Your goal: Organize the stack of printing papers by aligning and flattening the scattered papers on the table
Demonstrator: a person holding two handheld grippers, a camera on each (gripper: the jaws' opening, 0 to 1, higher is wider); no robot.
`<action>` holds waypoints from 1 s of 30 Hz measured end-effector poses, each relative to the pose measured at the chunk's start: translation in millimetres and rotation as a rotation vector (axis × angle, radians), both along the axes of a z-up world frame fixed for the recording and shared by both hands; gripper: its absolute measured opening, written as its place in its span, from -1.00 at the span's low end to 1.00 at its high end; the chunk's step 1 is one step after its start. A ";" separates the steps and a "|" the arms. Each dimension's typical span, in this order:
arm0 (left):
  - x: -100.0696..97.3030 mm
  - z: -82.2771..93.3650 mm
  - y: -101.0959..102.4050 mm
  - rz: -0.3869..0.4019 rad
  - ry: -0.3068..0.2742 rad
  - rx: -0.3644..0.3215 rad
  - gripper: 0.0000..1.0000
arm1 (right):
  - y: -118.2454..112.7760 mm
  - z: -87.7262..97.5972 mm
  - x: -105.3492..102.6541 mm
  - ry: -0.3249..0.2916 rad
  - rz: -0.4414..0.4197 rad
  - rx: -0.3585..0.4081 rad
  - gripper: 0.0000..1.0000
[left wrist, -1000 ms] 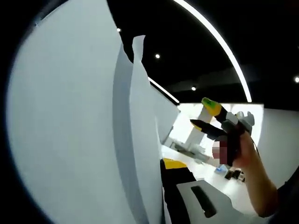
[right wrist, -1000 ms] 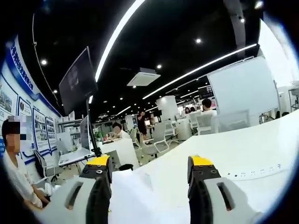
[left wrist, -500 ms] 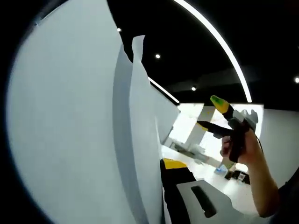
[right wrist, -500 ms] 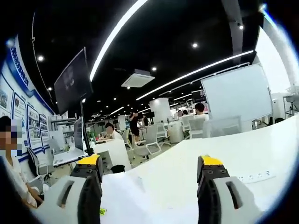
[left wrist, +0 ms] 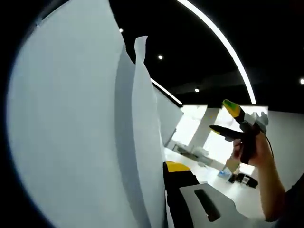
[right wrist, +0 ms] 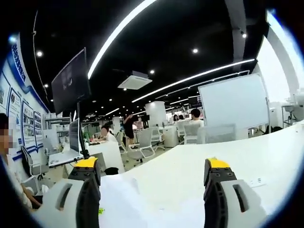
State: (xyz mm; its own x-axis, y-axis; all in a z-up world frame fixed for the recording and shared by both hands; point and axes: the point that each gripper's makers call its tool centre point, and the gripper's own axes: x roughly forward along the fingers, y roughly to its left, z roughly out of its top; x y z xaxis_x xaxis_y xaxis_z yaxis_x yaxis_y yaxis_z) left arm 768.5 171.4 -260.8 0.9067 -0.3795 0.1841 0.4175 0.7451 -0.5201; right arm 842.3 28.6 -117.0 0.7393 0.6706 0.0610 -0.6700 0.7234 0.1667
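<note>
In the left gripper view, several white printing papers point(left wrist: 71, 133) stand upright and cover the whole left half. My left gripper point(left wrist: 161, 173) is shut on their lower edge. One yellow-tipped jaw shows to the right of the sheets, and the other is hidden behind them. My right gripper point(left wrist: 222, 116) hangs in the air to the right, held by a hand point(left wrist: 254, 152), open and apart from the sheets. In the right gripper view, my right gripper point(right wrist: 151, 166) has its jaws spread wide with nothing between them, above a white sheet point(right wrist: 118, 199) lying on the white table point(right wrist: 190, 166).
A whiteboard point(right wrist: 232, 109) stands beyond the table's far edge. A dark monitor point(right wrist: 70, 83) on a pole rises at the left. Seated people point(right wrist: 107, 135) and office chairs point(right wrist: 145, 142) are far behind. A small socket strip point(right wrist: 259, 181) lies on the table at the right.
The right gripper has drifted to the right, away from the upright sheets, and its jaws have spread a little wider. The left gripper and the papers it holds have stayed still.
</note>
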 end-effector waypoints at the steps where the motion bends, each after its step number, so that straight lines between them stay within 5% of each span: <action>1: -0.1 0.0 -0.2 0.000 0.000 0.000 -0.88 | -1.6 -1.3 -0.8 0.002 -0.004 -0.001 0.72; 14: 0.1 0.5 -1.1 -0.005 0.004 -0.010 -0.88 | -32.1 0.5 -4.9 -0.012 -0.070 -0.011 0.74; 30: 2.8 0.0 -0.9 -0.004 0.007 -0.003 -0.88 | -82.6 -27.1 -4.2 0.021 -0.155 -0.039 0.75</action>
State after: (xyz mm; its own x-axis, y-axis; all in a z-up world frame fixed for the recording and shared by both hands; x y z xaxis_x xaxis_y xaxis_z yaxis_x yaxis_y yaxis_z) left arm 771.3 170.5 -260.8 0.9066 -0.3823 0.1786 0.4165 0.7423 -0.5250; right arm 838.1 -53.9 -144.2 0.8352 0.5496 0.0206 -0.5461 0.8243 0.1492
